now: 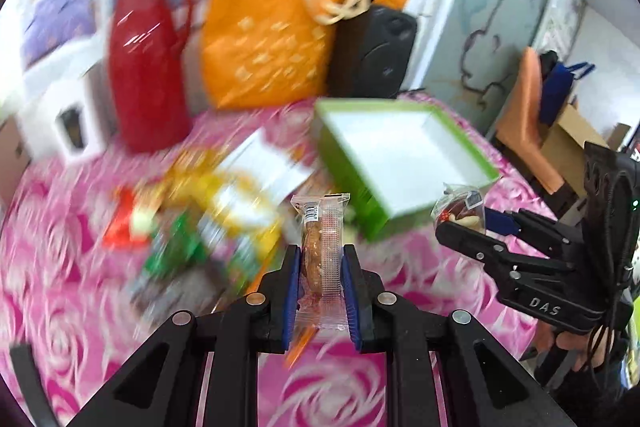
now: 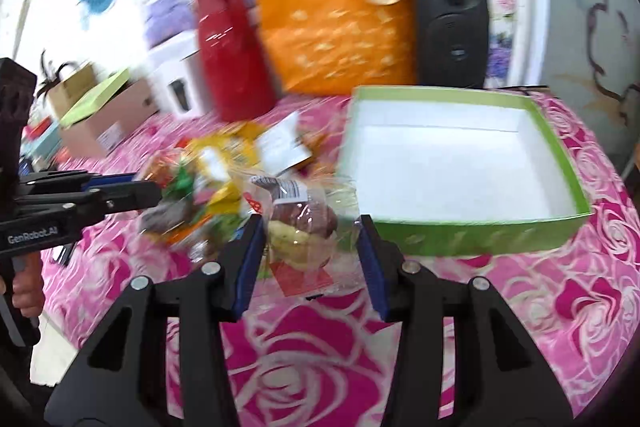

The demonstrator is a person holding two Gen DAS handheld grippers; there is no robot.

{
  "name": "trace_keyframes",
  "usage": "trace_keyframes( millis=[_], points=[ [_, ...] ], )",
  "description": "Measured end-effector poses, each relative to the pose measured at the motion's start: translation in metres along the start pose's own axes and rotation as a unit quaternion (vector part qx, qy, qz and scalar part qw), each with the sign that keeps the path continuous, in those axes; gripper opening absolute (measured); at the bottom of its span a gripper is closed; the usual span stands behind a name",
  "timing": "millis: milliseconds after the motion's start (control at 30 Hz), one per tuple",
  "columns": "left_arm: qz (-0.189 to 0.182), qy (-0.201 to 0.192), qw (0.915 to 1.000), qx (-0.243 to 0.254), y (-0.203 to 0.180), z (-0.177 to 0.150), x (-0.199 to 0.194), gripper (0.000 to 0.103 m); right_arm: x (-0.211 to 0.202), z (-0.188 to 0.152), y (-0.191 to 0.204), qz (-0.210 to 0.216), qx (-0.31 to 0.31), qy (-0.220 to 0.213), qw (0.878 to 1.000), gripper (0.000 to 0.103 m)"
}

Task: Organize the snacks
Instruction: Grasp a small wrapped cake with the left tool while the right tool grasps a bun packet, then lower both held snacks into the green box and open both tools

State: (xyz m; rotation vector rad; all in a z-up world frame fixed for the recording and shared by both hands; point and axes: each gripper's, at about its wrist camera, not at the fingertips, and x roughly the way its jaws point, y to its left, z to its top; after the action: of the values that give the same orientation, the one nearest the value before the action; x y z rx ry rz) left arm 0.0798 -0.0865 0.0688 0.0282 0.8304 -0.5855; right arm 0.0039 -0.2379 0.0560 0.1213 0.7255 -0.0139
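Nearest the left wrist camera, the left gripper (image 1: 320, 291) is closed on a clear-wrapped biscuit bar (image 1: 320, 259), pinched across its lower half so the barcode end stands up above the blue pads (image 1: 292, 291). Held upright like this, the bar is clear of the pink rose tablecloth (image 1: 60, 307) and looks ready to be carried to the box.

In the right wrist view, the right gripper (image 2: 312, 263) has its two fingers on either side of a clear bag of mixed snacks (image 2: 304, 227). The crinkled film reaches both pads, so the bag seems to be held, though the pictures do not show how firmly. From the left camera the same bag sits at that gripper's tips, lifted off the cloth just beside the box's near corner.

Past both tools lies a blurred pile of loose snack packets (image 2: 208, 187) in yellow, green and red, with a white card (image 2: 284, 143) among them; these appear still unsorted. To their right is the open green box (image 2: 560, 163), its white inside bare, the likely place for the snacks. Its near wall stands between the right gripper and the floor of the box, so the bag would have to go over it.

Farther back a red jug (image 2: 232, 55), an orange bag (image 2: 332, 19) and a black speaker (image 2: 452, 31) line the rear of the table, close behind the box.
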Motion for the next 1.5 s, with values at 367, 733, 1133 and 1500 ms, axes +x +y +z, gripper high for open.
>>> trace_keyframes(
  millis=[367,733,1133,1500],
  points=[
    [-0.037,0.028,0.9973,0.057,-0.072,0.074,0.107,0.02,0.032,0.025,-0.089,-0.092,0.05,0.001,0.995,0.048],
    [-0.007,0.038,0.9969,0.069,-0.075,0.081,0.153,0.043,0.077,0.024,-0.129,-0.117,0.053,0.04,0.991,0.057],
    [0.07,-0.006,0.9966,0.042,-0.056,0.077,0.133,0.1,0.069,0.025,-0.111,-0.151,-0.002,0.029,0.988,0.102],
    [0.14,-0.036,0.9892,0.028,-0.031,0.051,0.055,0.1,0.028,0.026,-0.043,-0.101,-0.046,-0.005,0.994,0.102]
  ],
)
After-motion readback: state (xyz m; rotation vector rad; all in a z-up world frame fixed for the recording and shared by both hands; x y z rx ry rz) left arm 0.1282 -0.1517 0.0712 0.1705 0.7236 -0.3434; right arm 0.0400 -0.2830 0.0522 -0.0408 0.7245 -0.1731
